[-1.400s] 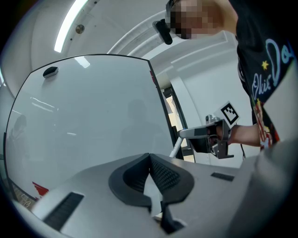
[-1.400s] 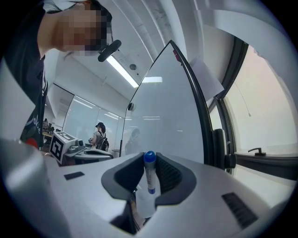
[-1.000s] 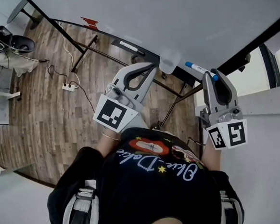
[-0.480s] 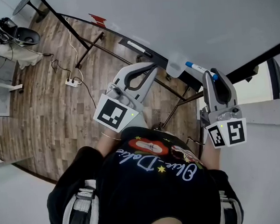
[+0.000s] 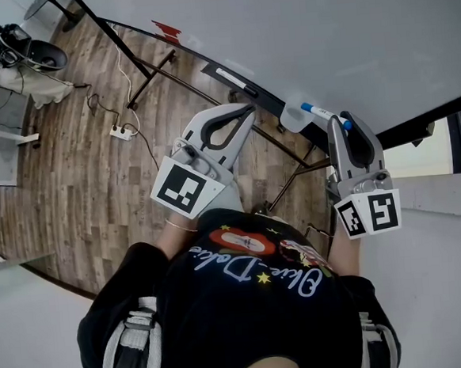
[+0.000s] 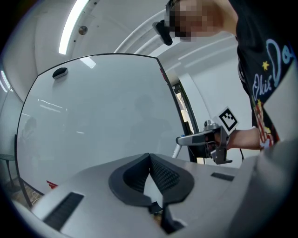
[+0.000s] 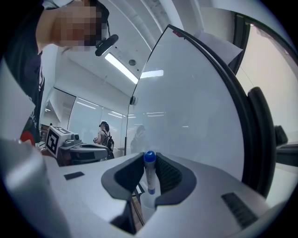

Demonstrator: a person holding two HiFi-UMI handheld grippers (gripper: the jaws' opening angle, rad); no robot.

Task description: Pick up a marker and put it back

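1. The left gripper [image 5: 249, 111] points at the whiteboard [image 5: 322, 29] with its jaws pressed together and nothing between them.
2. The marker [image 5: 320, 112] is white with a blue cap. It sits crosswise between the right-hand pads, close to the board's lower edge.
3. The right gripper [image 5: 342, 123] is clamped on that marker.

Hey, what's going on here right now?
A person stands at a whiteboard with a tool in each hand. The right tool grips a blue-capped marker, held by the board's lower edge. The left tool is shut and empty, off to the side. A second marker lies on the tray.
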